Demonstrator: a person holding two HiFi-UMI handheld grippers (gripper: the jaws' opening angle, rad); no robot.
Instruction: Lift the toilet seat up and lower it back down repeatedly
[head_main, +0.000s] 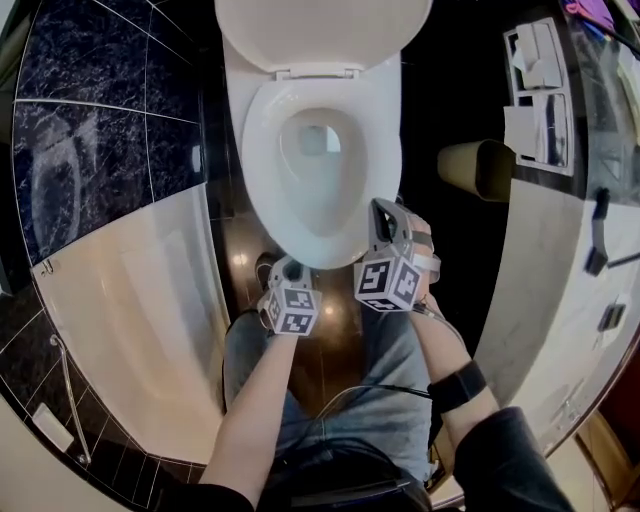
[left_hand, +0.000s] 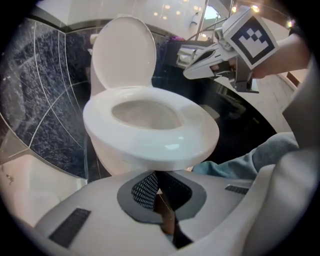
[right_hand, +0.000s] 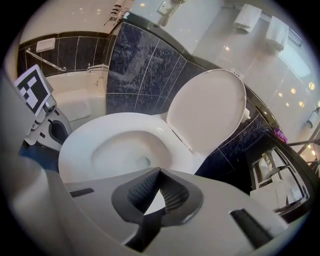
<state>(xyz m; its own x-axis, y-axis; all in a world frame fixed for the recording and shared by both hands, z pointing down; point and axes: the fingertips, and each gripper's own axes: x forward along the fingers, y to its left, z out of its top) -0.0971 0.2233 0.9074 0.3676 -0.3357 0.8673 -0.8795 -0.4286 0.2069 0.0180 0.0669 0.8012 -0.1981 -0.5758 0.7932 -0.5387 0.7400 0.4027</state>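
The white toilet seat (head_main: 262, 150) lies flat on the bowl, and the lid (head_main: 320, 30) stands upright behind it. My left gripper (head_main: 285, 268) is just below the seat's front edge, jaws shut with nothing between them. My right gripper (head_main: 383, 212) is at the seat's front right rim, also shut and empty. In the left gripper view the seat's front rim (left_hand: 150, 135) sits just above my left gripper (left_hand: 156, 175), with the right gripper (left_hand: 192, 72) up to the right. In the right gripper view my right gripper (right_hand: 159, 172) points over the seat (right_hand: 80, 145) toward the lid (right_hand: 207, 112).
A white bathtub (head_main: 140, 300) with a grab rail (head_main: 70, 400) runs along the left under dark marble tiles. A tan bin (head_main: 480, 168) stands right of the toilet, below a counter with folded towels (head_main: 540, 100). My jeans-clad legs (head_main: 400, 380) are in front of the bowl.
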